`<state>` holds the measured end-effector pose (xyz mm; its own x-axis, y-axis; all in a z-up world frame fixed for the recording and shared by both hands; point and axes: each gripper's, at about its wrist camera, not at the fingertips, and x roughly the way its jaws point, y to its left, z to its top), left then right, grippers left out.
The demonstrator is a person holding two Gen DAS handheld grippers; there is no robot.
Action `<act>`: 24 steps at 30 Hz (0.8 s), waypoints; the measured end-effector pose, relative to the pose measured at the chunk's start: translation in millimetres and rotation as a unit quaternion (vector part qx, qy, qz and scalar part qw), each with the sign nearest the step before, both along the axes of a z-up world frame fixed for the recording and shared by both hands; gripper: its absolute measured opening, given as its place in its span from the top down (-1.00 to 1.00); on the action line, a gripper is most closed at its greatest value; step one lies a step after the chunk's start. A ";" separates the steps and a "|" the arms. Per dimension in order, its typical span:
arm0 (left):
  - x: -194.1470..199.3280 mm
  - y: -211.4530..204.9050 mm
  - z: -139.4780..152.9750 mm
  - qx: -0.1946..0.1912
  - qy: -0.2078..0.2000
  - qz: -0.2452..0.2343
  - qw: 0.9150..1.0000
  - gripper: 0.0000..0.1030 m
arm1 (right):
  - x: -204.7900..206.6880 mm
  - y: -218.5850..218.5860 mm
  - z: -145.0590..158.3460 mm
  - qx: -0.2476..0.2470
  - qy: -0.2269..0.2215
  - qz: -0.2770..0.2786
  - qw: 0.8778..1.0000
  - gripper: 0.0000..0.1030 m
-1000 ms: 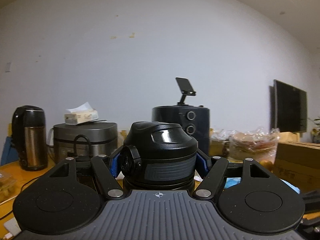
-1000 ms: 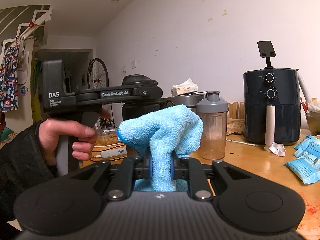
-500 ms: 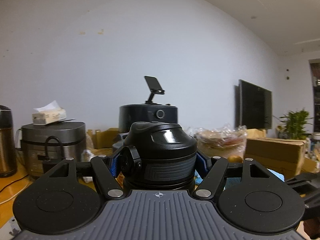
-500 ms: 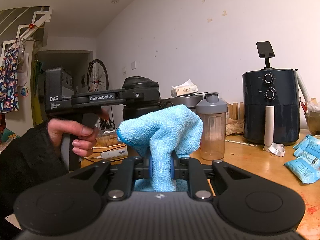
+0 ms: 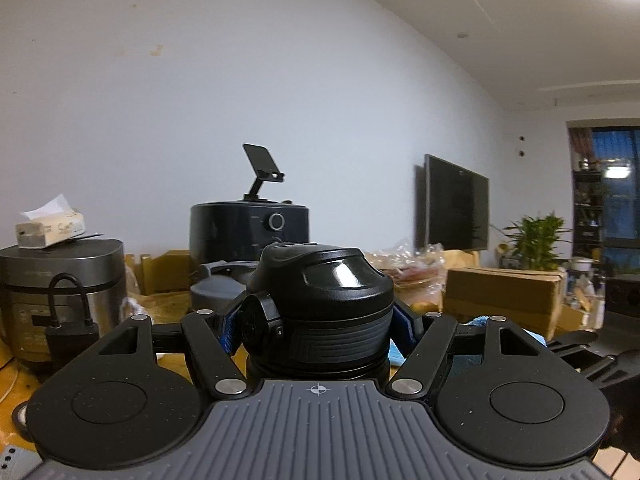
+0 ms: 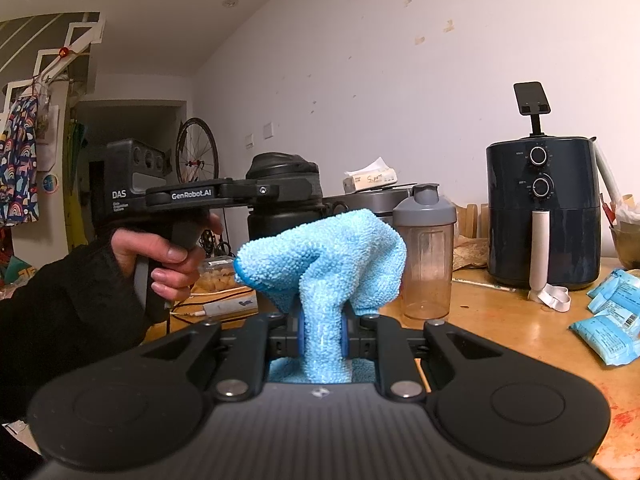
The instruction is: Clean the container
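Two views are showing the same turn. In the left wrist view, the left claw [image 5: 316, 322] is gripping the black bottle [image 5: 320, 312] by its lid, blue pads pressed to both sides, and the background is sliding past: the rice cooker [image 5: 60, 292] is now sitting at the left edge, the air fryer [image 5: 248, 232] is left of centre, and a television [image 5: 456, 204] and plant [image 5: 536, 236] are coming into sight. In the right wrist view, the right claw [image 6: 322, 334] is staying put, clamped on the blue cloth [image 6: 324, 256], while the person's hand [image 6: 168, 256] is swinging the bottle's side toward it above the bench [image 6: 500, 332]. Wiping is probably starting next.
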<state>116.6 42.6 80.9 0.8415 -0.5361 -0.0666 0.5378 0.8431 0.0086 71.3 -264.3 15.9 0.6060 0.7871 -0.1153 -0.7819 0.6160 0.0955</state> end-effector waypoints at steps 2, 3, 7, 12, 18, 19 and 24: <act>1.8 2.1 -0.1 -0.001 0.002 -0.013 1.000 -0.31 | -0.6 0.2 -0.3 0.000 0.000 0.001 1.000 0.75; 2.7 2.8 -0.2 0.000 0.002 -0.018 1.000 -0.31 | -1.6 0.3 -0.6 0.000 0.000 0.001 1.000 0.75; 6.3 5.7 -1.2 0.000 0.002 -0.033 0.999 -0.31 | -2.2 0.0 -1.5 -0.001 0.001 0.002 1.000 0.75; 9.9 11.1 -3.0 -0.001 0.001 -0.056 0.998 -0.31 | -2.3 -0.1 -2.3 0.000 0.004 0.000 1.000 0.75; 11.7 11.1 -3.5 -0.002 0.002 -0.063 0.998 -0.31 | -4.1 0.1 -2.6 -0.001 0.005 0.000 1.000 0.75; 11.8 11.2 -3.6 -0.002 0.002 -0.063 0.998 -0.31 | -4.5 0.1 -2.5 -0.001 0.005 0.001 1.000 0.75; 13.3 10.6 -3.1 -0.002 0.002 -0.062 0.998 -0.31 | -4.5 0.5 -1.9 -0.001 0.006 0.001 1.000 0.75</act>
